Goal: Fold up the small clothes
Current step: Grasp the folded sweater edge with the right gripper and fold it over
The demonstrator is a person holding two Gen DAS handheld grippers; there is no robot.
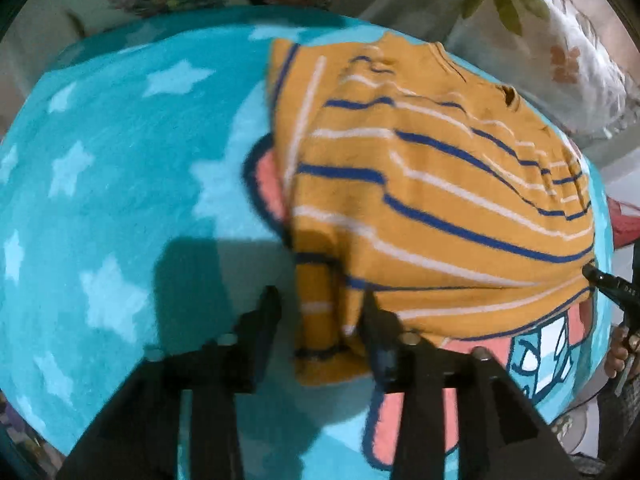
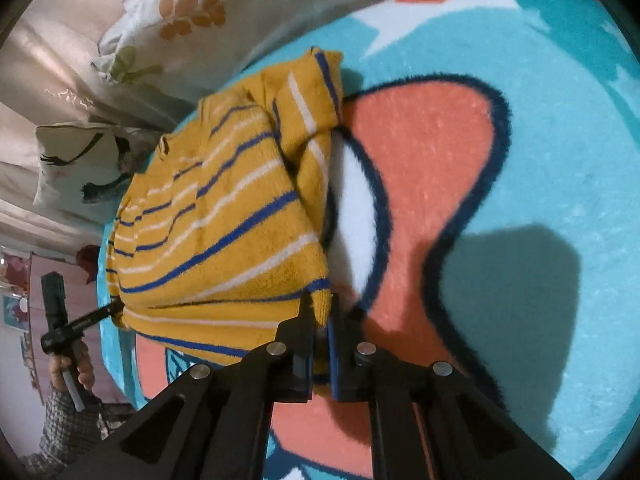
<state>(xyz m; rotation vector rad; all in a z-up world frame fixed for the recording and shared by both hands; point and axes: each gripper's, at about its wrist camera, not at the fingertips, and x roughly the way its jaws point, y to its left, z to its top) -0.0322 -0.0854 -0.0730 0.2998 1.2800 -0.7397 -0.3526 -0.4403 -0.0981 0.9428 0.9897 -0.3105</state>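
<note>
Pillows (floral, seemingly) crowd the blanket beyond the sweater.

Folded mustard striped shirt (blue, white) on blanket

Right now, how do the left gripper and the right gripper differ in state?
The left gripper has its fingers wide apart; the right gripper is closed. Cloth of the striped sweater lies loose between the left's fingers; the right pinches a sweater corner. Both sit at the sweater's edge over the blue blanket.
</note>
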